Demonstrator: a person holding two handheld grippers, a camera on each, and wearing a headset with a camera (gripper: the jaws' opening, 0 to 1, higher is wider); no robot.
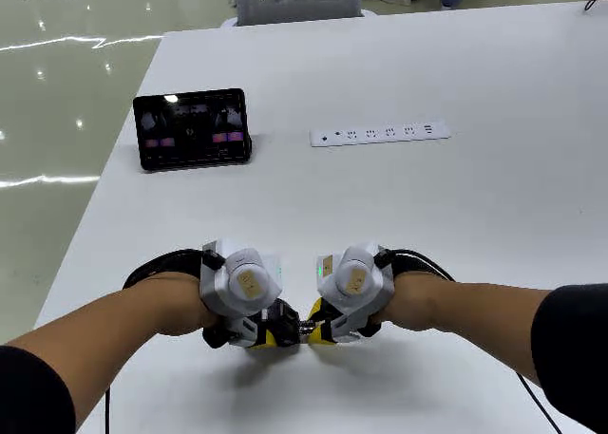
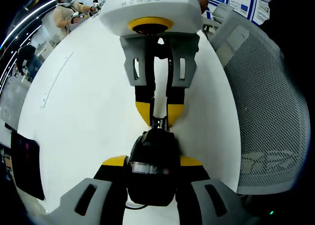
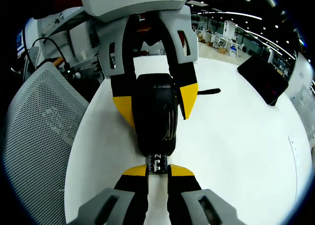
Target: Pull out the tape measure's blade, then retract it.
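A black tape measure point(image 1: 284, 318) sits just above the white table point(image 1: 427, 216) near its front edge, between two grippers that face each other. My left gripper point(image 1: 269, 335) is shut on the case point(image 2: 151, 168), its yellow-tipped jaws on either side. My right gripper point(image 1: 321, 333) is shut on the blade tip point(image 3: 157, 162), where black scale marks show. Only a very short piece of blade shows between the case point(image 3: 155, 114) and my right gripper point(image 3: 157, 171). In the left gripper view, the right gripper point(image 2: 158, 117) meets the case's mouth head-on.
A dark tablet point(image 1: 193, 128) stands at the back left and a white power strip point(image 1: 380, 133) lies further back in the middle. A grey mesh chair point(image 2: 268, 112) stands just off the near table edge. A black strap point(image 3: 209, 91) trails from the case.
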